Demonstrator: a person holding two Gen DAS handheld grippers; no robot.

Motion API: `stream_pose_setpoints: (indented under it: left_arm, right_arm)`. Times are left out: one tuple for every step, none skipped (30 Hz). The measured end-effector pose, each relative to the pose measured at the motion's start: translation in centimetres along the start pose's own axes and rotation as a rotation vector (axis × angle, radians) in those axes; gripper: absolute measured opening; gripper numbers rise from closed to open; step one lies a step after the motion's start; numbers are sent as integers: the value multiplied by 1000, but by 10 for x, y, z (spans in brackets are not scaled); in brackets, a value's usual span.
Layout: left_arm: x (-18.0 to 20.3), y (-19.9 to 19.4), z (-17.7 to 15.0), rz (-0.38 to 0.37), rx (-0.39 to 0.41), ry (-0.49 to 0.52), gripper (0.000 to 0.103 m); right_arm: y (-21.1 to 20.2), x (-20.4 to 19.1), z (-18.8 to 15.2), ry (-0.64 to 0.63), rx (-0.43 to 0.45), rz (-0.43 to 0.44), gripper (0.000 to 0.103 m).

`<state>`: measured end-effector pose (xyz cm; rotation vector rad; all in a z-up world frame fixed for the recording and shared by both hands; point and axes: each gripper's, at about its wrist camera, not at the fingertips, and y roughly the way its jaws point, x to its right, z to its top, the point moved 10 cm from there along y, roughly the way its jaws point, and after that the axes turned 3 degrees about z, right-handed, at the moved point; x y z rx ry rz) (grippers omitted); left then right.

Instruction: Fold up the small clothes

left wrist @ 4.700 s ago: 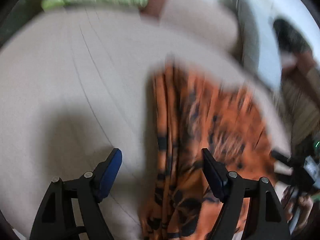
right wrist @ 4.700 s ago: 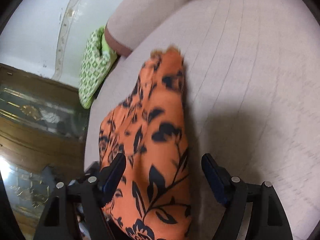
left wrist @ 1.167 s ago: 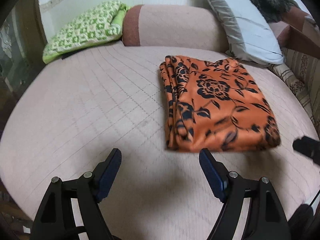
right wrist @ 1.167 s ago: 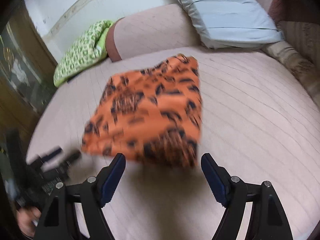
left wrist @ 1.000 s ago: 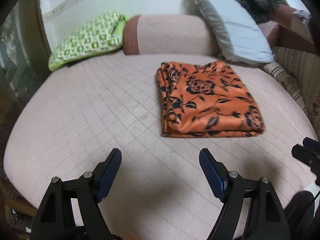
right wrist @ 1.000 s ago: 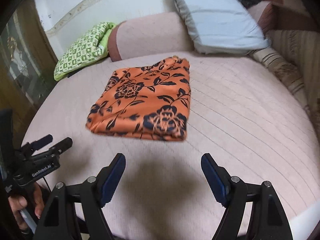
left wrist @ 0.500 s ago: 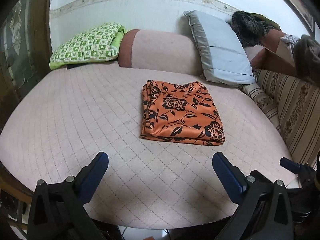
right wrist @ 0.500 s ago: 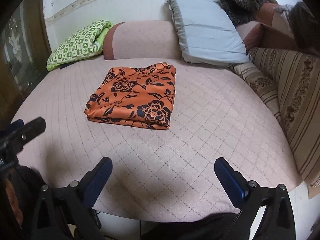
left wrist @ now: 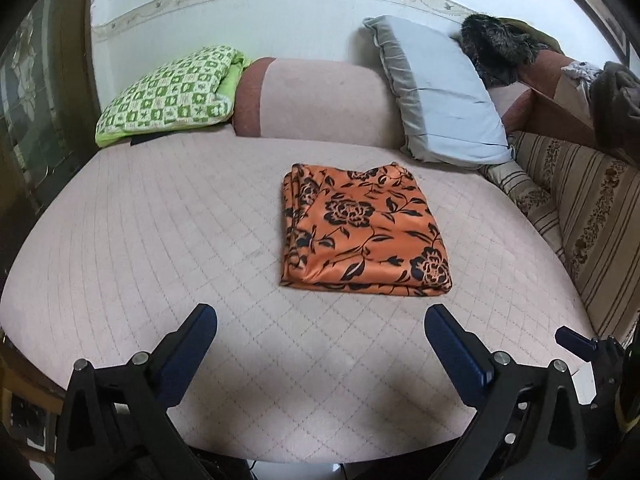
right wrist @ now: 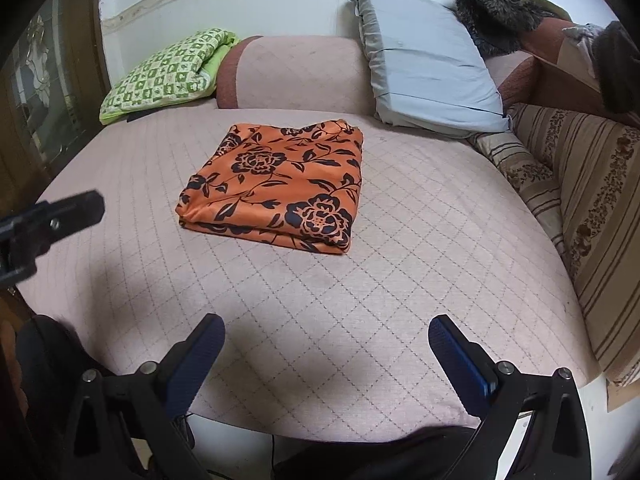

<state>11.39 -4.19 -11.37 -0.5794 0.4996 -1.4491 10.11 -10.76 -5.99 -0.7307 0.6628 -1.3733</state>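
An orange garment with black flowers (left wrist: 360, 232) (right wrist: 280, 186) lies folded into a flat rectangle in the middle of the pink quilted seat (left wrist: 168, 240) (right wrist: 420, 240). My left gripper (left wrist: 320, 320) hovers over the seat's front edge, well short of the garment, jaws wide open with nothing between them. My right gripper (right wrist: 326, 332) hangs likewise over the front edge, wide open and empty. One finger of the left gripper shows at the left edge of the right wrist view, and a right gripper fingertip pokes in at the lower right of the left wrist view.
A green checked cushion (left wrist: 168, 92) (right wrist: 160, 76) lies at the back left, a pale blue pillow (left wrist: 436, 96) (right wrist: 424, 60) at the back right against the pink backrest (left wrist: 320, 100). A striped sofa cushion (left wrist: 592, 216) (right wrist: 592, 200) borders the right side. A dark furry item (left wrist: 496, 48) sits behind the pillow.
Both grippers have pulled back and up from the folded garment, which now looks smaller and farther away. Their jaws have spread wider. The garment itself has not moved.
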Motion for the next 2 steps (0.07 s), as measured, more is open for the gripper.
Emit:
stream_pose_setpoints:
  left_arm:
    - [2,0,2,-3,2,3,103]
    - [3,0,3,-4,5,6,103]
  right_arm:
    - [-1,1,2,1,5,-2,103]
    - [-2,2,4,5,12,-4,103]
